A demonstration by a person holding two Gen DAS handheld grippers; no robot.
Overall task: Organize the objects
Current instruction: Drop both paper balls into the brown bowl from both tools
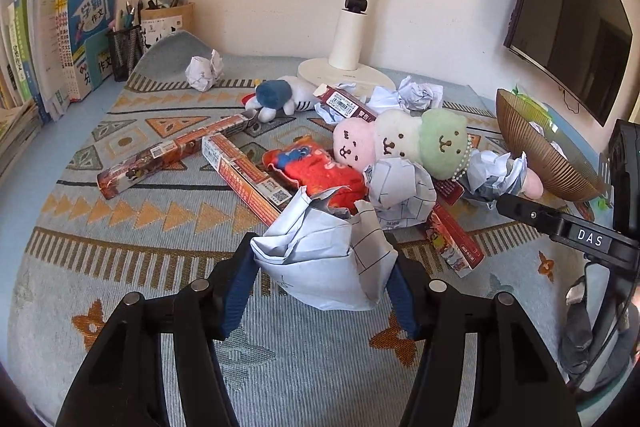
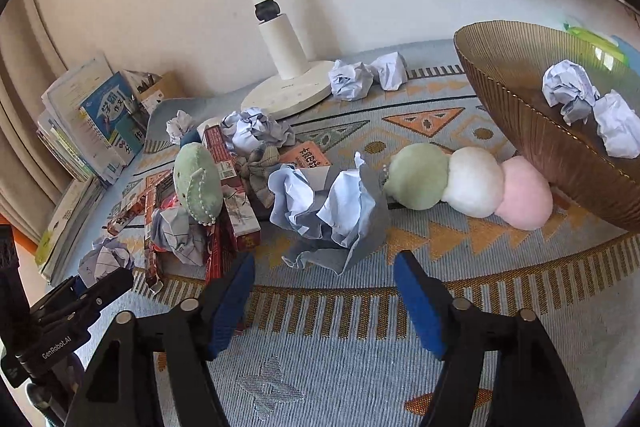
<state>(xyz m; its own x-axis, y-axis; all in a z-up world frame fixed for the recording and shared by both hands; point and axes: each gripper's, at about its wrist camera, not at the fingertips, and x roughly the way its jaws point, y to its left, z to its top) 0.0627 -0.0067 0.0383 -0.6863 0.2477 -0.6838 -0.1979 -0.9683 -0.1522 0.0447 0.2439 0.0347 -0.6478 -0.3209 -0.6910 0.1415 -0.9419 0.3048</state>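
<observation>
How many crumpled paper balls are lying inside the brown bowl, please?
2: one ball near the bowl's middle, another just right of it; the bowl is cropped, so more may hide.

left gripper (image 1: 325, 267) fingers clamping crumpled paper (image 1: 320, 259) — above patterned mat (image 1: 132, 227)

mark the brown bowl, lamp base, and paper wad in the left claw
brown bowl (image 2: 532, 147), right wrist view, ribbed outer wall
lamp base (image 1: 344, 73), left wrist view, flat round foot
paper wad (image 1: 320, 259), left wrist view, front face
</observation>
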